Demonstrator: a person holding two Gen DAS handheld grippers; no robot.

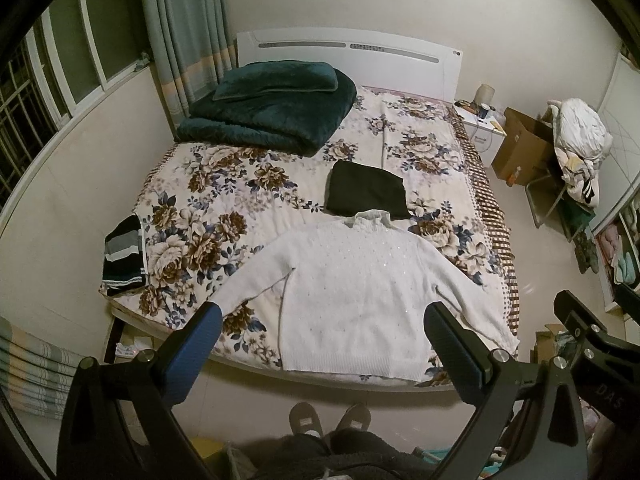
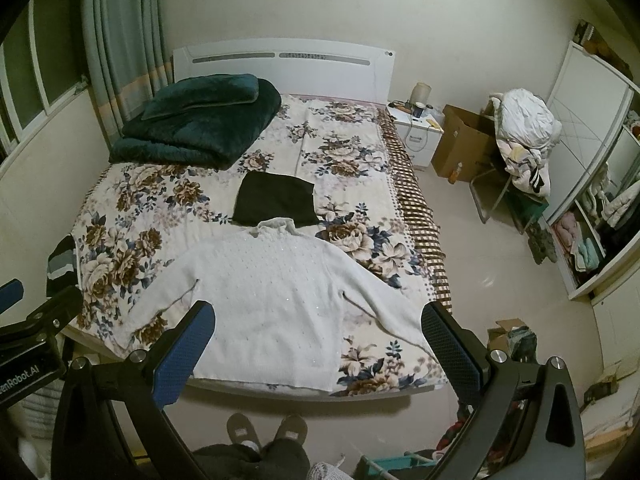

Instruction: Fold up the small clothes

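Left wrist view first: the left gripper (image 1: 324,320) has its blue-padded jaws spread wide with nothing between them, held up over the foot of the bed with the floral-print cover (image 1: 224,208). Framed between the two fingers is the white knit long-sleeved sweater (image 1: 348,280), laid flat at the near edge of the mattress, collar pointing toward 12 o'clock and hem toward 6. Its sleeves run out toward 8 and 4 o'clock, so each finger sits in front of a sleeve end (no contact as far as I can see, the jaws look well above the fabric).

Just past the collar, at 12 o'clock from the sweater, lies a folded black garment (image 1: 366,194), touching or slightly tucked under the collar. A dark green plush blanket (image 1: 272,112) is stacked up at 11 o'clock by the white headboard (image 1: 348,54). A black, grey and white striped cloth (image 1: 122,256) hangs off the bed edge at 9 o'clock.

Right wrist view: the right gripper (image 2: 318,320) is likewise spread wide and empty, with the sweater body between its fingers and the sleeve toward 4 o'clock reaching its right finger. The person's grey slippers (image 2: 266,432) show on the floor at 6 o'clock.
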